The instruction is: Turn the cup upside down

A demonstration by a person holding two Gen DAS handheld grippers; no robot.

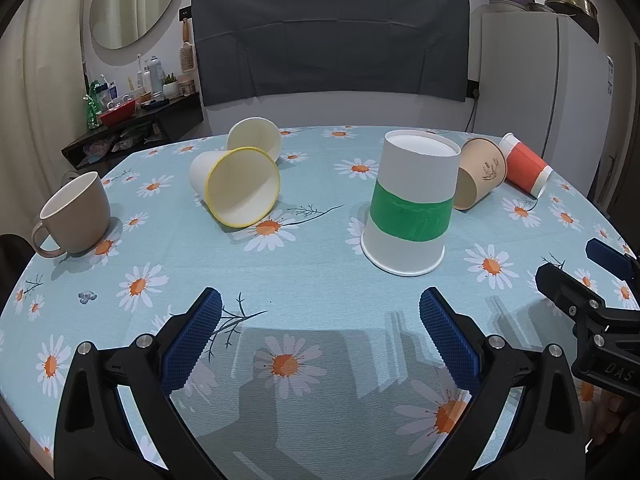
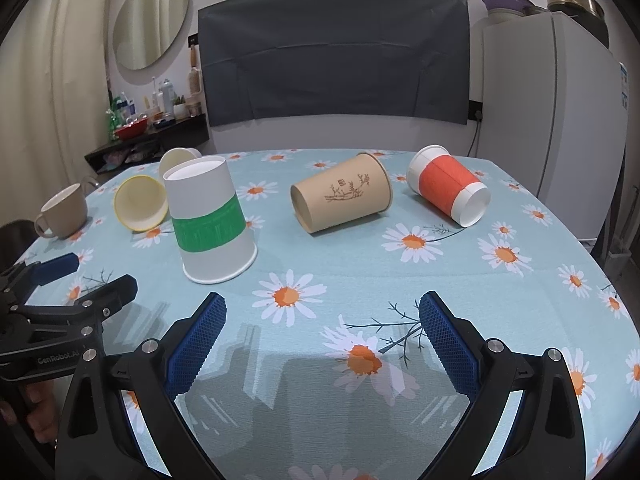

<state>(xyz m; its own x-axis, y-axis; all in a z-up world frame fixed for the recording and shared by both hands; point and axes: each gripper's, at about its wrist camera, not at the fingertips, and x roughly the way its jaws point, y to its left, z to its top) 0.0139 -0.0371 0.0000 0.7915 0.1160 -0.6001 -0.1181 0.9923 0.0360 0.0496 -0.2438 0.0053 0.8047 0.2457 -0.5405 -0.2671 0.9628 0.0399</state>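
A white paper cup with a green band stands upside down on the daisy tablecloth; it also shows in the right wrist view. A brown paper cup and an orange-banded cup lie on their sides. A yellow-rimmed cup and a plain white cup lie on their sides at the left. My left gripper is open and empty, short of the green-banded cup. My right gripper is open and empty, short of the brown cup.
A beige mug stands upright near the table's left edge. A dark chair back stands behind the table, a white fridge at the right, a cluttered shelf at the left.
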